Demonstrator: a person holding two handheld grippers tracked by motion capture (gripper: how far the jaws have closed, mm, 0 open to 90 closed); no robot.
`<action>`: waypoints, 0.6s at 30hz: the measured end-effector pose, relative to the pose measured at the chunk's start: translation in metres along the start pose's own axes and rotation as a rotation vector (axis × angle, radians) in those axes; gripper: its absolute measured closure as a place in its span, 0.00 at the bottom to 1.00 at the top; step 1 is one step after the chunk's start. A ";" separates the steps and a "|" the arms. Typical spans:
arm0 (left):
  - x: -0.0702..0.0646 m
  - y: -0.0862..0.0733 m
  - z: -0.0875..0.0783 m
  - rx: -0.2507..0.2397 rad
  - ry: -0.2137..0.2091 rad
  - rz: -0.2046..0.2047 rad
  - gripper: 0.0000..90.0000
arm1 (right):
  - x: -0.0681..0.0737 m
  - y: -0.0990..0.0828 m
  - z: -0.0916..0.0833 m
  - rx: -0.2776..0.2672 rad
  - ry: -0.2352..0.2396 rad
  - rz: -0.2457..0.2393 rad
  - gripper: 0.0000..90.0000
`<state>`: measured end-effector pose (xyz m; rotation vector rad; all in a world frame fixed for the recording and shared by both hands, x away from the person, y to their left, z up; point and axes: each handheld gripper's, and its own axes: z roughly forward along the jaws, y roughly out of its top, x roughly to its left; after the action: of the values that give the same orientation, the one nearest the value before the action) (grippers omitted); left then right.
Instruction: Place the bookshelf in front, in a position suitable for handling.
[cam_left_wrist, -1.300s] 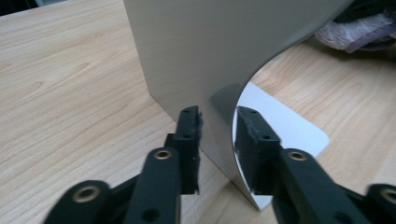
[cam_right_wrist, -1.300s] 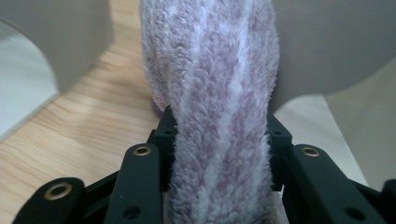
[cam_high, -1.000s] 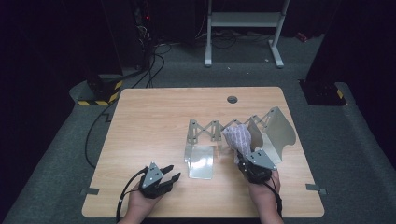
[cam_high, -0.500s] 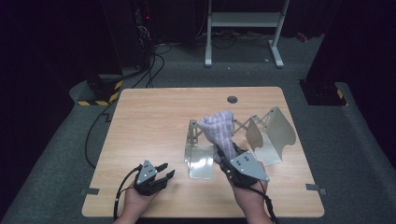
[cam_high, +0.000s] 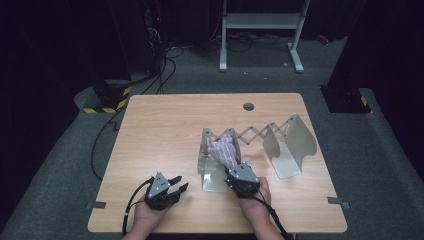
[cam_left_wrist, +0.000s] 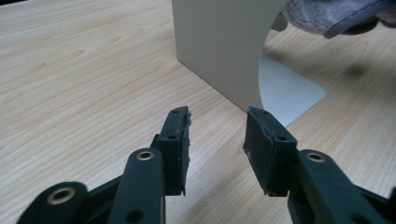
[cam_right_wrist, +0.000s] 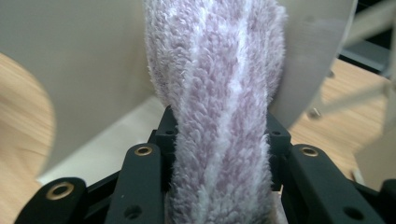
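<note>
The wooden worktop (cam_high: 165, 130) carries a metal expanding rack (cam_high: 250, 142) with a curved end plate at each side, joined by a scissor lattice. The rack sits where it did a second ago.

A fluffy lilac towel (cam_high: 223, 151) is now at the rack's left end plate, just beside it, held off the worktop. A second ago it was near the right plate; half a second ago it hung between the two.

The right gripper (cam_high: 239, 177) has moved leftward with the towel and now sits near the front of the left plate. In the right gripper view its jaws are clamped on the towel (cam_right_wrist: 215, 93), the pile bulging out between them.

The left gripper (cam_high: 176, 186) rests at the front left of the worktop, unmoved. Its jaws stand apart with nothing between them and have just been closing a little; the left gripper view shows bare wood in the gap.
</note>
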<state>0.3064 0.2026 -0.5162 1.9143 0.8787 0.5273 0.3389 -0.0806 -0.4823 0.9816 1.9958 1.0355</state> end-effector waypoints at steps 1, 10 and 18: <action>0.000 0.000 0.000 0.003 -0.001 0.005 0.68 | -0.005 -0.003 0.000 0.011 -0.018 0.003 0.69; 0.000 0.001 -0.001 0.003 -0.002 0.002 0.68 | -0.014 -0.008 0.000 0.020 -0.035 0.030 0.69; -0.004 0.001 0.002 0.014 -0.016 0.010 0.68 | 0.008 -0.007 0.022 0.062 -0.006 0.006 0.68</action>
<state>0.3050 0.1984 -0.5165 1.9335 0.8650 0.5121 0.3513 -0.0689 -0.5000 1.0231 2.0320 0.9777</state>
